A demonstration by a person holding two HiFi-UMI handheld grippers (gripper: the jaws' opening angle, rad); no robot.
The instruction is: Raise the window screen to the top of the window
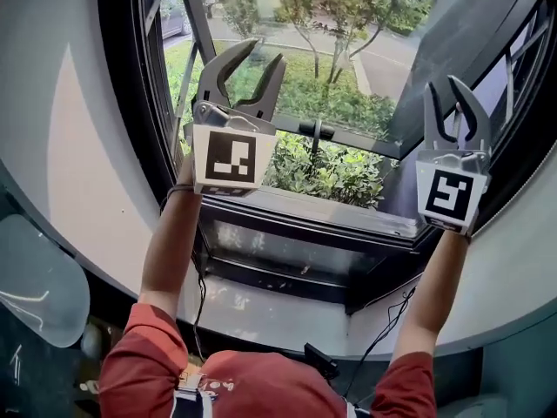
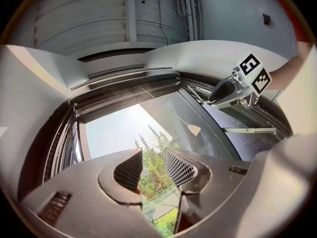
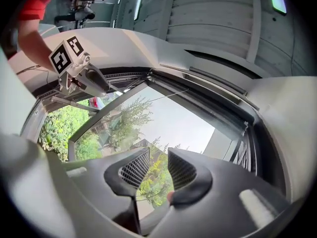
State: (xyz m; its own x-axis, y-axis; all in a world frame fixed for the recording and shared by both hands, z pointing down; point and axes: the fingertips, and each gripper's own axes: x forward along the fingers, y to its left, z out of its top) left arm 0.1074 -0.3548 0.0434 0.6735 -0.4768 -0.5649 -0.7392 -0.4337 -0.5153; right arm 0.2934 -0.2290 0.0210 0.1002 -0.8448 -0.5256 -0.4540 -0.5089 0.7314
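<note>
A person (image 1: pixel 252 381) in a red top, seen from above, holds both arms up in front of a dark-framed window (image 1: pixel 305 220). In the head view the left gripper (image 1: pixel 261 59) is at 11 o'clock, pointing up across the window opening. The right gripper (image 1: pixel 444 94) is at 2 o'clock, near the right side of the frame. Each gripper's own view shows its two ridged jaws parted by a moderate gap. Nothing is caught between them, and only trees and sky show through the gap. The window screen (image 2: pixel 126 103) seems to be gathered into the dark bar along the top edge of the window, at 12 o'clock from both grippers and well apart from them. A thin pull cord (image 2: pixel 163 108) runs from that bar toward 4 o'clock and ends in a small pale tab (image 2: pixel 194 129), touched by neither gripper. Green shrubs (image 1: pixel 331 172) grow outside, just beyond the window's bottom rail.
</note>
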